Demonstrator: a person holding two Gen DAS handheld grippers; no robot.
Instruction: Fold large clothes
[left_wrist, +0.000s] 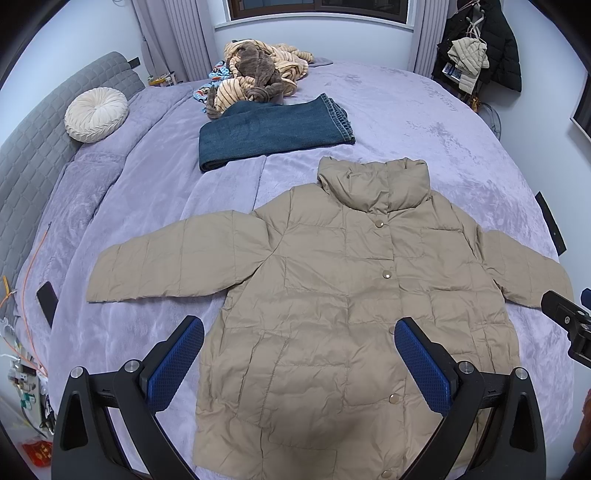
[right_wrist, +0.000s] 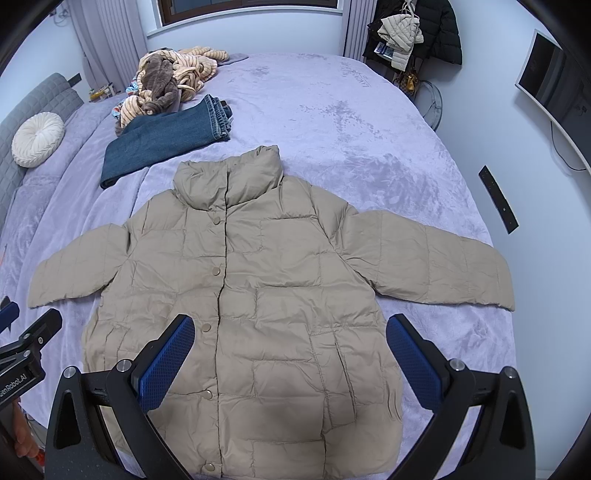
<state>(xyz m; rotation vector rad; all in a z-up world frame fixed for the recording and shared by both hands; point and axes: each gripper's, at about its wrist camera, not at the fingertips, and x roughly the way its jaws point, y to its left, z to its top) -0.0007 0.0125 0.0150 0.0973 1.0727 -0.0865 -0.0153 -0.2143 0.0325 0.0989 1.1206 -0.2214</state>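
Observation:
A tan quilted puffer jacket (left_wrist: 332, 295) (right_wrist: 266, 295) lies flat and face up on the lilac bed cover, snaps shut, collar pointing away, both sleeves spread out to the sides. My left gripper (left_wrist: 299, 339) hovers open above the jacket's lower left part, blue pads wide apart, nothing between them. My right gripper (right_wrist: 290, 336) hovers open above the jacket's lower right part, also holding nothing. The right gripper's tip (left_wrist: 565, 314) shows at the right edge of the left wrist view, and the left gripper's body (right_wrist: 29, 343) at the left edge of the right wrist view.
Folded blue jeans (left_wrist: 273, 133) (right_wrist: 166, 136) lie beyond the collar. A heap of striped and brown clothes (left_wrist: 258, 74) sits at the far end. A round cream cushion (left_wrist: 96, 114) rests by the grey headboard. A dark phone (left_wrist: 48, 301) lies on the bed's left edge.

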